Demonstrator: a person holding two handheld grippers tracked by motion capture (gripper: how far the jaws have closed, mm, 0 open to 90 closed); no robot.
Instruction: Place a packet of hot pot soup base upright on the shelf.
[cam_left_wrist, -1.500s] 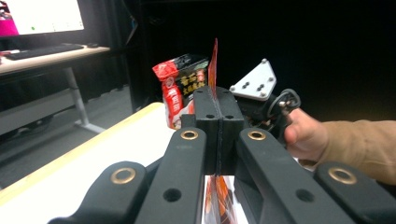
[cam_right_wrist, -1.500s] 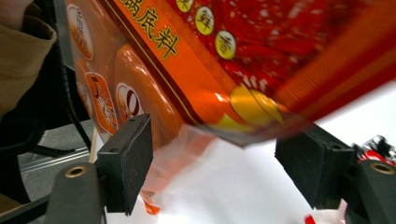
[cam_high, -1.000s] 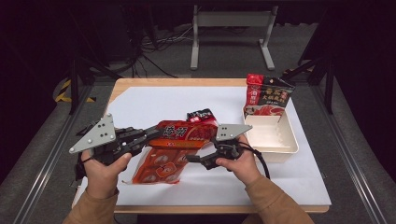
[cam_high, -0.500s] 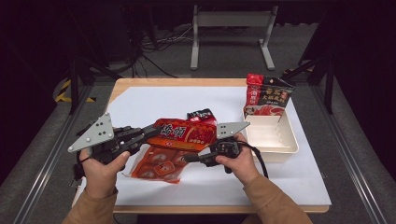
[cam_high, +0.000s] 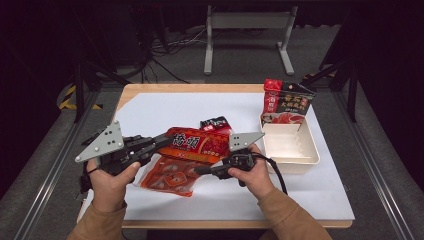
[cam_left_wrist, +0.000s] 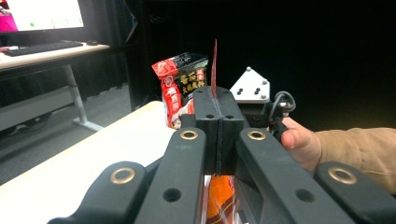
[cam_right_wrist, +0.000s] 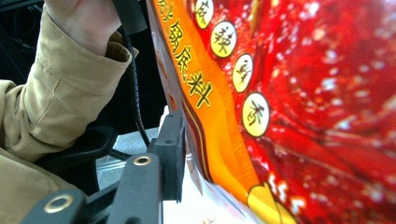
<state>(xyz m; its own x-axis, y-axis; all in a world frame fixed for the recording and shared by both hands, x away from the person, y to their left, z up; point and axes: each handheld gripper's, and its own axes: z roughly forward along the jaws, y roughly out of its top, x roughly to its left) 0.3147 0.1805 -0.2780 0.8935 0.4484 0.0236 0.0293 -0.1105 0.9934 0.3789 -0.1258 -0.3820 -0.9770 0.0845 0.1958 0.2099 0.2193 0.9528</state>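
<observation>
Red packet (cam_high: 197, 143) hangs above the tabletop (cam_high: 165, 107) centre, left gripper (cam_high: 162, 141) fingers clamped on its edge. Right gripper (cam_high: 199, 170) grip: cannot tell. Risk: thin foil slipping free, landing on the packet (cam_high: 170, 176) below.

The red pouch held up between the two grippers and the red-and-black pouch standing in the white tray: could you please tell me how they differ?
The held red pouch is lifted off the table, roughly flat and lengthwise; the red-and-black pouch stands upright in the white plastic tray. The held red pouch is clamped by the left gripper and right gripper; nothing touches the red-and-black pouch. The held one is mostly red-orange, the standing one largely black. Both are printed food pouches.
</observation>
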